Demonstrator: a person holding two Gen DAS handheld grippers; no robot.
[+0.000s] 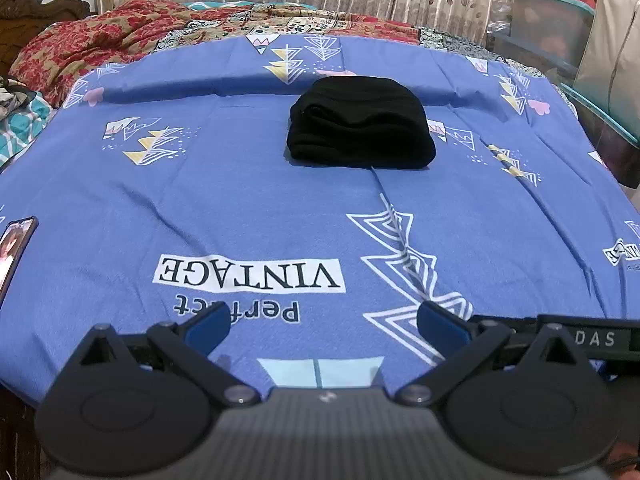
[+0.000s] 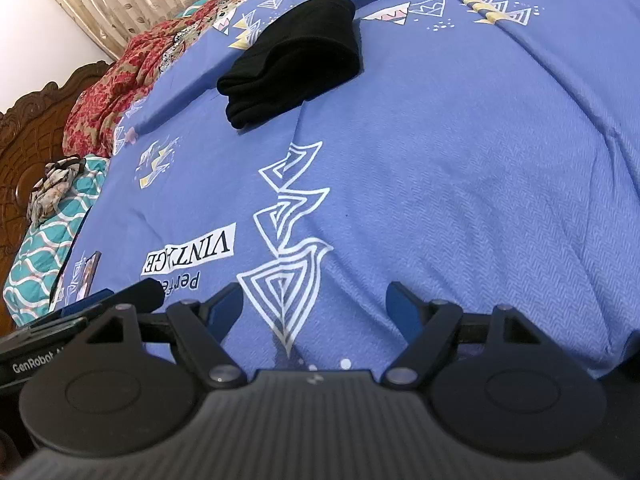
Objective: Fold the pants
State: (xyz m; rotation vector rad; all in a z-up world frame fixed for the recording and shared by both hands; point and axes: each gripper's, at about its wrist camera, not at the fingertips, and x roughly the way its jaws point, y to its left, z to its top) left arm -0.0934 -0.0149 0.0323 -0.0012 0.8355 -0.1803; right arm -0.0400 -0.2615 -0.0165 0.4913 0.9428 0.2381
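The black pants (image 1: 360,124) lie folded into a compact stack on the blue printed bedsheet (image 1: 240,200), toward the far middle of the bed. They also show in the right wrist view (image 2: 294,58). My left gripper (image 1: 322,322) is open and empty, low over the near edge of the bed, well short of the pants. My right gripper (image 2: 316,300) is open and empty, also near the front edge, to the right of the left one. Part of the left gripper (image 2: 100,304) shows at the left of the right wrist view.
A phone (image 1: 14,248) lies at the bed's left edge. A red floral blanket (image 1: 92,44) is bunched at the far left, by the carved wooden headboard (image 2: 24,152). Plastic storage bins (image 1: 548,28) stand at the far right. Curtains hang behind.
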